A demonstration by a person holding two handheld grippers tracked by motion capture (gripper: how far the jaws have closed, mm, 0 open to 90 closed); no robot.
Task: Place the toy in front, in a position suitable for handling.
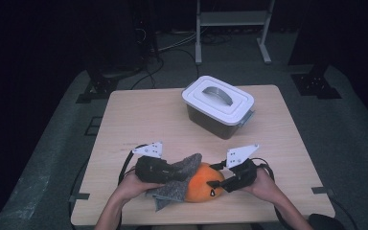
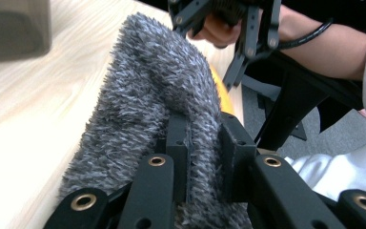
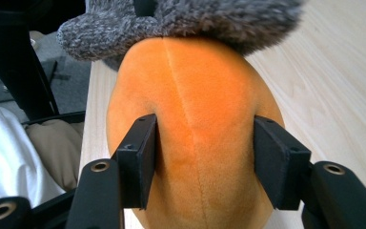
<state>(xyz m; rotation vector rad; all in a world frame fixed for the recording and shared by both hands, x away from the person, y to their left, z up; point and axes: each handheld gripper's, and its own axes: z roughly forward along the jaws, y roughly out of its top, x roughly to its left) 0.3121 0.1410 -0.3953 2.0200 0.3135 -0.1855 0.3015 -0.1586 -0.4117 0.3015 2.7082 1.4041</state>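
Left gripper [image 2: 205,143] clamped on grey fuzzy cloth [image 2: 157,90]. Right gripper [image 3: 205,162] jaws partly apart, pressing orange plush toy [image 3: 195,119]; cloth at toy's 9 o'clock on table [image 1: 139,115].

Left gripper [image 1: 179,172] is clamped tight, pointing right; right gripper [image 1: 215,184] points left, its jaws parted, both near.

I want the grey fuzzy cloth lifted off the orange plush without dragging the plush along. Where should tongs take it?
Pinch the grey cloth at its loose edge on the person's left, clear of the orange plush; it folds thin there between pads.
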